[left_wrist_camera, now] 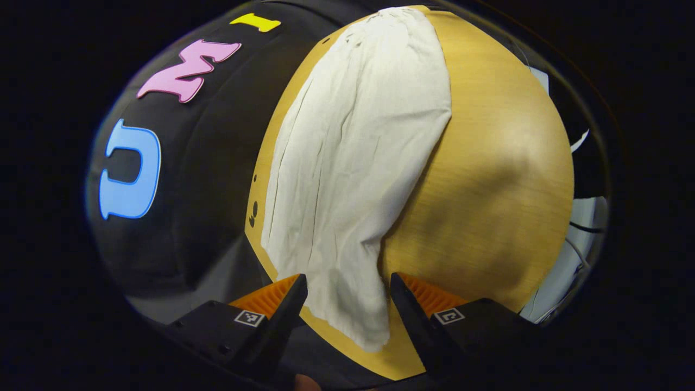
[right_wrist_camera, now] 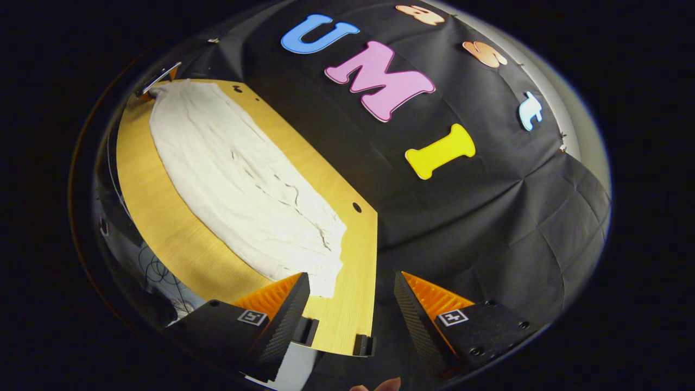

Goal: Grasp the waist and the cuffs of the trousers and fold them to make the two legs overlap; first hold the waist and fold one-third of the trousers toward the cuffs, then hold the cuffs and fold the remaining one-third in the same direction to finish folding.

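Note:
White trousers (left_wrist_camera: pixel 358 152) lie flat and lengthwise on a wooden table (left_wrist_camera: pixel 488 163). In the left gripper view their narrow end reaches down between the fingers of my left gripper (left_wrist_camera: pixel 348 278), which is open and straddles the cloth without pinching it. In the right gripper view the trousers (right_wrist_camera: pixel 244 184) run from the far left corner to a broader, creased end near the table's (right_wrist_camera: pixel 163 228) near edge. My right gripper (right_wrist_camera: pixel 352 275) is open there, its left finger beside that end and its right finger past the table's edge.
The black cloth wall (right_wrist_camera: pixel 488 217) hangs close behind the table's long side. Small holes (right_wrist_camera: pixel 357 207) dot the tabletop's border. Cables (right_wrist_camera: pixel 157 271) and white items (left_wrist_camera: pixel 586 228) lie beyond the table's other side. Two dark brackets (right_wrist_camera: pixel 364 345) sit on the near edge.

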A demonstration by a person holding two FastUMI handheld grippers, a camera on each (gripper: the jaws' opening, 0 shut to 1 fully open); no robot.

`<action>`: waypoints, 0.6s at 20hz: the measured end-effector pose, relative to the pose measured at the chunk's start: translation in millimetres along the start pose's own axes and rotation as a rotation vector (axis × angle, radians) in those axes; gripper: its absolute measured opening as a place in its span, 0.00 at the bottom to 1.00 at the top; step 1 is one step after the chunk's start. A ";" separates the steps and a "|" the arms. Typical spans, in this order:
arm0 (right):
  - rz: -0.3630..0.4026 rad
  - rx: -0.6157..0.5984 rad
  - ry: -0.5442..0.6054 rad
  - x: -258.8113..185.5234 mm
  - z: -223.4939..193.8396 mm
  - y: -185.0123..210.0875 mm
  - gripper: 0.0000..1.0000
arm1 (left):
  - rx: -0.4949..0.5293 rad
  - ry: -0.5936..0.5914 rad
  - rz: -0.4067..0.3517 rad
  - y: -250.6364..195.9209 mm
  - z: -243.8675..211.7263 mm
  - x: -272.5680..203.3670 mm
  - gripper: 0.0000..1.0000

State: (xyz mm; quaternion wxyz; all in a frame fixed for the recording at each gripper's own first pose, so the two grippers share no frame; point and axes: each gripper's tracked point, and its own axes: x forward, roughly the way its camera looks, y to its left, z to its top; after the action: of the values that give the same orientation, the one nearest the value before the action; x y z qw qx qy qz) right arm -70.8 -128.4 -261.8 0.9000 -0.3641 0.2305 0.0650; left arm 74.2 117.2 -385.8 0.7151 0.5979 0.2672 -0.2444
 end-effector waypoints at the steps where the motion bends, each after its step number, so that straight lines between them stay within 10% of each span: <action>1: 0.008 -0.021 0.003 4.6 -7.1 0.7 0.98 | 0.040 0.003 0.009 3.4 2.1 6.0 0.96; 6: 0.049 -0.129 -0.001 39.9 -34.5 0.1 0.98 | 0.091 0.061 -0.016 2.5 -1.7 25.7 0.75; 12: 0.100 -0.236 -0.022 78.5 -63.5 4.1 0.97 | 0.056 0.090 -0.028 -7.0 0.0 39.0 0.11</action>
State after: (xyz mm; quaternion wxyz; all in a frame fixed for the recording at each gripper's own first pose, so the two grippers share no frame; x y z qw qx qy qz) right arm -25.8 -173.0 -340.6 0.8490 -0.4549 0.2292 0.1404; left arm 98.3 114.9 -417.1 0.6819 0.6242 0.3004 -0.2346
